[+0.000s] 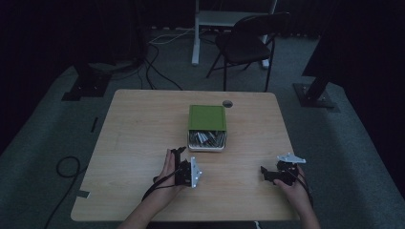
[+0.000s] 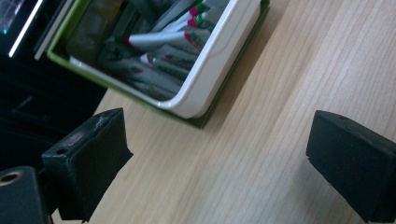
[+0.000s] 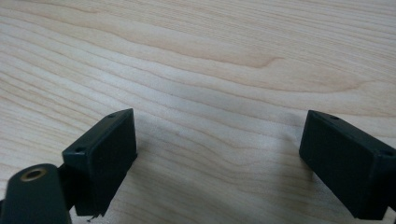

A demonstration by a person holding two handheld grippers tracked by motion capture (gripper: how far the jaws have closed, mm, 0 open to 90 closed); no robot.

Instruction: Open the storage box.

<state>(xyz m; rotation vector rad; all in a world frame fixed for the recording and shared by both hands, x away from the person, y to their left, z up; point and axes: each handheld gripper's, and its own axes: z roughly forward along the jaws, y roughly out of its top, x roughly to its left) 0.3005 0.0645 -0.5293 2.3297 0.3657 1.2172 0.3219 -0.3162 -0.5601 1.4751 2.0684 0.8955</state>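
Observation:
A green box [image 1: 207, 117] lies mid-table with its white inner tray [image 1: 207, 147] slid out toward me, holding several white pens [image 1: 206, 138]. My left gripper [image 1: 181, 158], rolled on its side, hovers just left of the tray's near end, open with nothing between its jaws. In the left gripper view the tray's rim [image 2: 215, 59] and the pens [image 2: 159, 41] sit ahead of the left gripper [image 2: 219, 156], apart from it. My right gripper [image 1: 267, 173] rests low near the table's front right, open. In the right gripper view the right gripper [image 3: 215, 158] has bare wooden table [image 3: 201, 70] between its jaws.
The table [image 1: 138, 138] has a round cable hole [image 1: 227, 103] behind the box. On the floor beyond stand a black chair [image 1: 246, 43], a white desk leg [image 1: 195, 36] and black stand bases [image 1: 86, 86] [image 1: 313, 94]. A cable loop [image 1: 67, 167] lies left of the table.

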